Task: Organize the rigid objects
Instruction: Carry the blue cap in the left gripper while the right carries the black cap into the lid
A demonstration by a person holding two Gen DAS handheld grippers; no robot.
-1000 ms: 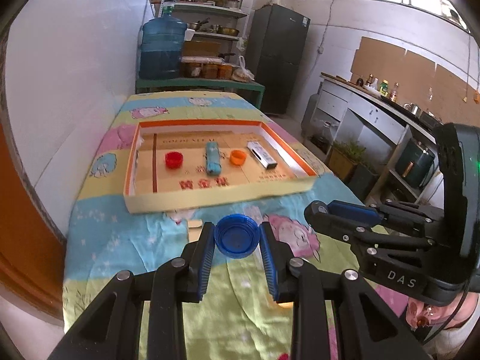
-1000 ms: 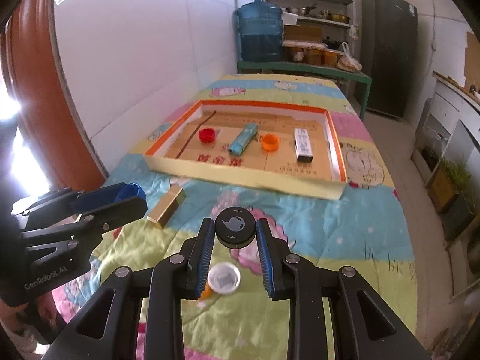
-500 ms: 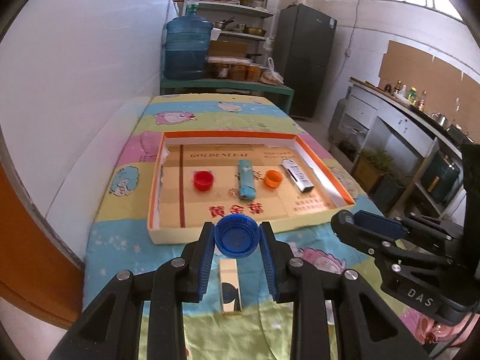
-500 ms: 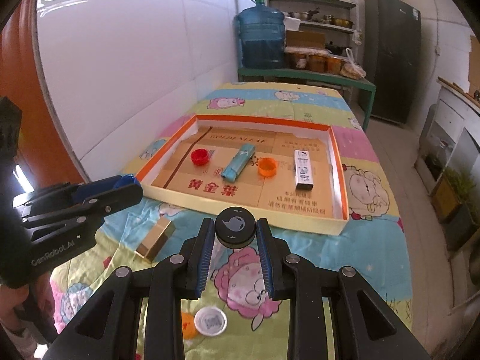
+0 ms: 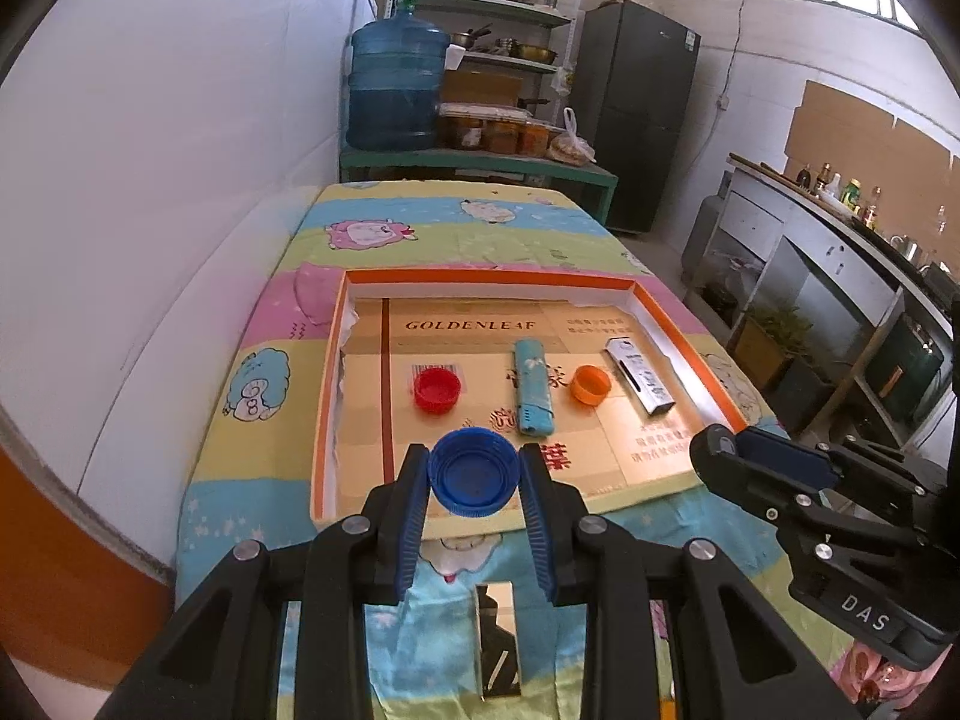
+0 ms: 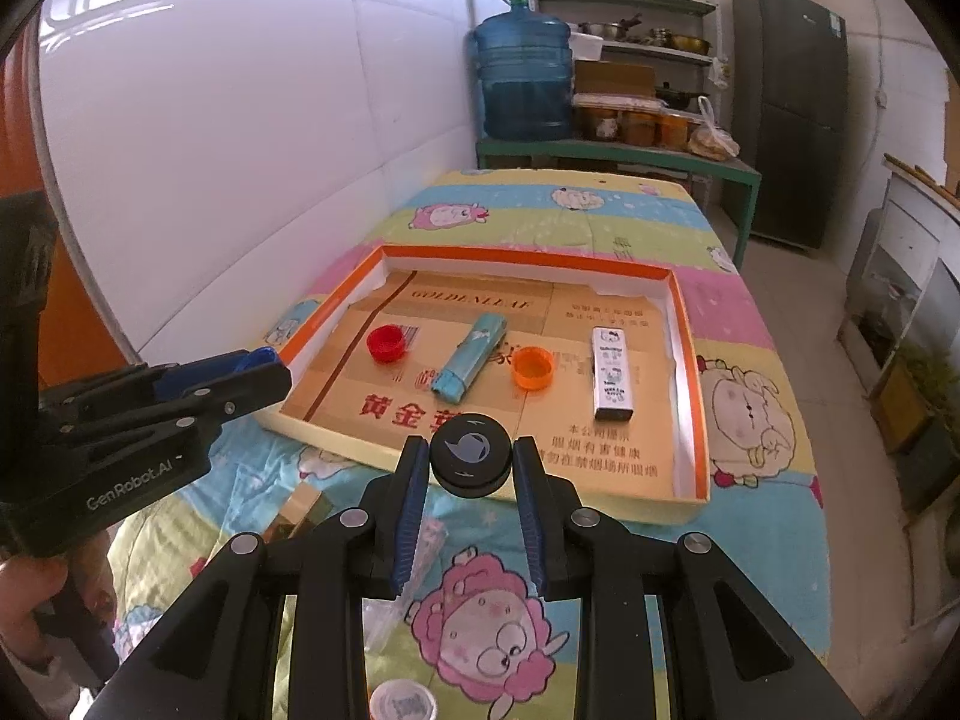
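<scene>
My left gripper (image 5: 474, 483) is shut on a blue bottle cap (image 5: 474, 468), held above the near wall of the orange-rimmed cardboard tray (image 5: 327, 372). My right gripper (image 6: 472, 468) is shut on a black round cap (image 6: 472, 455), just over the tray's (image 6: 684, 360) near edge. Inside the tray lie a red cap (image 5: 437, 390), a light-blue lighter (image 5: 533, 387), an orange cap (image 5: 591, 384) and a small white box (image 5: 639, 375). In the right wrist view the left gripper (image 6: 258, 369) shows at the left, beside the tray's near-left corner.
A gold rectangular box (image 5: 497, 642) lies on the cartoon tablecloth (image 5: 456, 228) below my left gripper. A white cap (image 6: 402, 701) sits near the front edge. A white wall runs along the left. A blue water jug (image 5: 396, 90), shelves and a fridge stand behind the table.
Both grippers have moved forward toward the tray with their caps still held. The gold box and white cap have slid back beneath them in view.
</scene>
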